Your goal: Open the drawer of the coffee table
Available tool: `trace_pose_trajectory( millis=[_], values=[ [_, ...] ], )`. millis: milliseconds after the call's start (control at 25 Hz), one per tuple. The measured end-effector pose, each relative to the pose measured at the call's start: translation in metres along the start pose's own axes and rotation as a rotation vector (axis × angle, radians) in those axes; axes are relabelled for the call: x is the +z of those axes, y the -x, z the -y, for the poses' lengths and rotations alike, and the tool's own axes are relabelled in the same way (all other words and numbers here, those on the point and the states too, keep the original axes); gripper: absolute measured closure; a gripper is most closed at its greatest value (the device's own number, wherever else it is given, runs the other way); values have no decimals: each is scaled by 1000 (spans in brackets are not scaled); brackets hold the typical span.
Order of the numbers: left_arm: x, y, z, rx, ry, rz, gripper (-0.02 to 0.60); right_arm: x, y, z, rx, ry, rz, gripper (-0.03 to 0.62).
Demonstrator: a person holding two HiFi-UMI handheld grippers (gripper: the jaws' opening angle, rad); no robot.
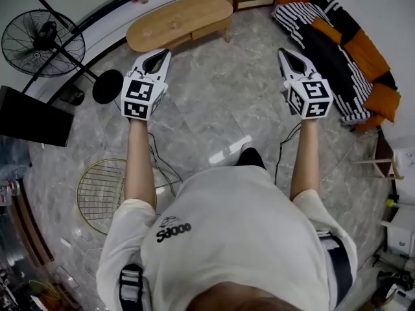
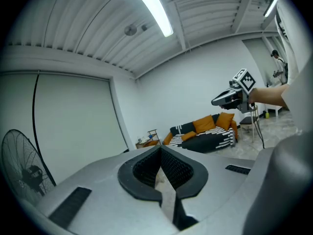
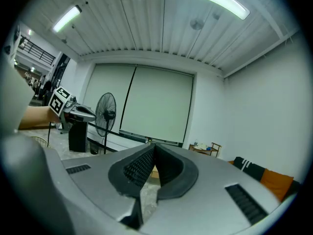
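An oval wooden coffee table stands at the far side of the marble floor, its drawer front on the right end closed. My left gripper hovers a short way in front of the table's near edge, jaws shut and empty. My right gripper is held level to the right of the table, also shut with nothing in it. In the left gripper view the left gripper's jaws meet at the tips, and the right gripper shows at the right. The right gripper view shows the right gripper's jaws closed too, with a sliver of the table between them.
A black standing fan and its round base stand left of the table. A black box sits at the far left. A striped black and orange sofa runs along the right. A round wire rack lies on the floor near my left arm.
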State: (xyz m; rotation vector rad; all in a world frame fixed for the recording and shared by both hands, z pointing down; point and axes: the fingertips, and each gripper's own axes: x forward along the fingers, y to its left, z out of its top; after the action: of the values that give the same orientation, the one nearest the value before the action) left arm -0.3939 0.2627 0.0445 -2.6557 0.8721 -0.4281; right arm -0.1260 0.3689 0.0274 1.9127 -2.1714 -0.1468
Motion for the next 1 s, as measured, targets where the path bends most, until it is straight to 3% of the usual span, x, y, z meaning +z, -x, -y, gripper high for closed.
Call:
trace_pose_trajectory(
  millis=[240, 400, 600, 1000],
  values=[
    [-14, -23, -20, 52, 66, -4, 563, -5, -33, 18, 39, 3, -1, 588],
    [-21, -64, -33, 89, 65, -24, 563, -19, -77, 48, 103, 47, -17, 588],
    [-18, -151, -67, 143, 72, -40, 563, -32, -153, 115, 130, 54, -18, 588],
    [14, -338, -96, 126, 60, -91, 563, -46, -275, 279, 129, 11, -3, 588]
  ],
)
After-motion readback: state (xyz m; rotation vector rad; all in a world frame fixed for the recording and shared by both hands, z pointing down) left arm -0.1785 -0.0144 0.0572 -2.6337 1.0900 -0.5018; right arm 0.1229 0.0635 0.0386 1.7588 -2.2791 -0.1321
